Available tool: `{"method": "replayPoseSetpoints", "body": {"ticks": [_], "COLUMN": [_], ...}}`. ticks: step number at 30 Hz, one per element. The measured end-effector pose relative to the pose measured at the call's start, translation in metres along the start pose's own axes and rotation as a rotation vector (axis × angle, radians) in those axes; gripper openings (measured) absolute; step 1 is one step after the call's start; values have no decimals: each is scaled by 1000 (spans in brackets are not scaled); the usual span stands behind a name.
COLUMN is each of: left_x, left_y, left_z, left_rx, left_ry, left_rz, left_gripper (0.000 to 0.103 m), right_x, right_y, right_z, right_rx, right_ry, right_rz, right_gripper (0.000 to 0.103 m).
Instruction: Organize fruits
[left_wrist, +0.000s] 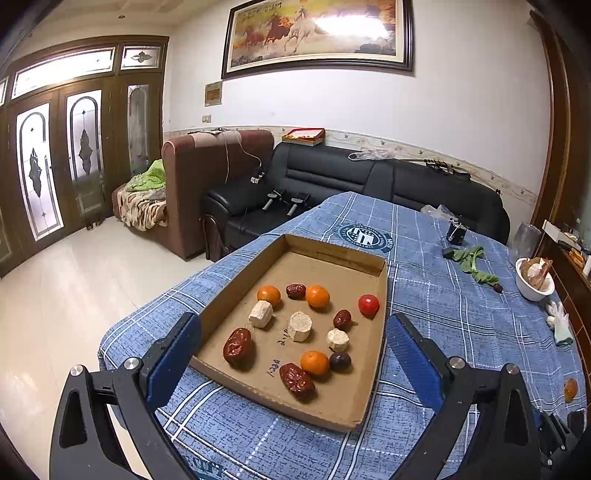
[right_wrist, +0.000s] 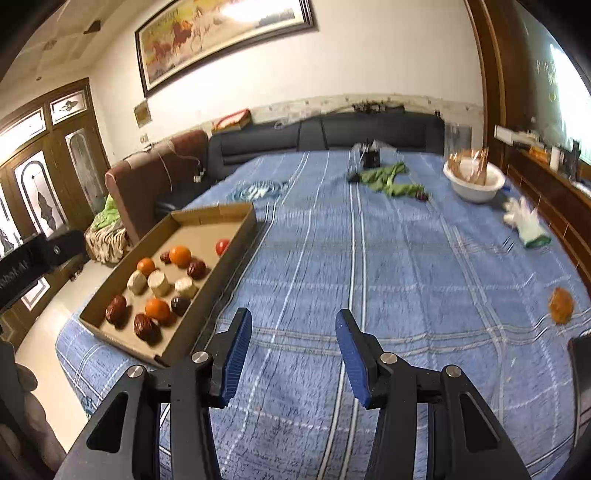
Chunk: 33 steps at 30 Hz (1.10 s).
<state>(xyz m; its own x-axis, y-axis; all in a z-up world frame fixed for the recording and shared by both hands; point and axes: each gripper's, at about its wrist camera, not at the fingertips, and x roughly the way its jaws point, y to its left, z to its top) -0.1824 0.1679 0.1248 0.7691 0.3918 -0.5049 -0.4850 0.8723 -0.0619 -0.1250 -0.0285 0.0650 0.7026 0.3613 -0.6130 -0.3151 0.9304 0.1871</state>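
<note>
1. Hovering low in the left wrist view, the left gripper (left_wrist: 293, 354) has its blue-padded fingers (left_wrist: 173, 354) spread wide, holding nothing, on either side of the near end of the cardboard tray (left_wrist: 236, 295).
2. Centre frame, the tray sits on the blue checked counter (left_wrist: 443, 314) and holds small oranges (left_wrist: 314, 362), red dates (left_wrist: 237, 345), pale cut chunks (left_wrist: 300, 326), a cherry tomato (left_wrist: 368, 305) and a dark round fruit (left_wrist: 340, 361).
3. Lower centre of the right wrist view, the right gripper (right_wrist: 293, 354) also stands open and empty above bare cloth, with the tray to its left.
4. One loose orange fruit (right_wrist: 561, 305) lies at the right edge, well apart from the tray.
5. Upper right: a white bowl (right_wrist: 474, 184), a glove (right_wrist: 526, 223) and green leaves (right_wrist: 388, 181).
</note>
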Motion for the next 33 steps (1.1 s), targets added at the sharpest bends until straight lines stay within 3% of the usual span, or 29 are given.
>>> {"method": "replayPoseSetpoints", "body": {"ticks": [11,33], "left_x": [3,27], "left_y": [2,30], "left_z": [-5,-16], "left_rx": [15,-28], "left_ry": [14,110], "left_rz": [-8,-66], "left_gripper": [100,100], "right_x": [2,18], "right_y": [40,70], "right_z": [7,-1], "right_rx": [-140,-190], "right_ry": [-3,42], "right_rz": [33,7], "right_gripper": [52,52]}}
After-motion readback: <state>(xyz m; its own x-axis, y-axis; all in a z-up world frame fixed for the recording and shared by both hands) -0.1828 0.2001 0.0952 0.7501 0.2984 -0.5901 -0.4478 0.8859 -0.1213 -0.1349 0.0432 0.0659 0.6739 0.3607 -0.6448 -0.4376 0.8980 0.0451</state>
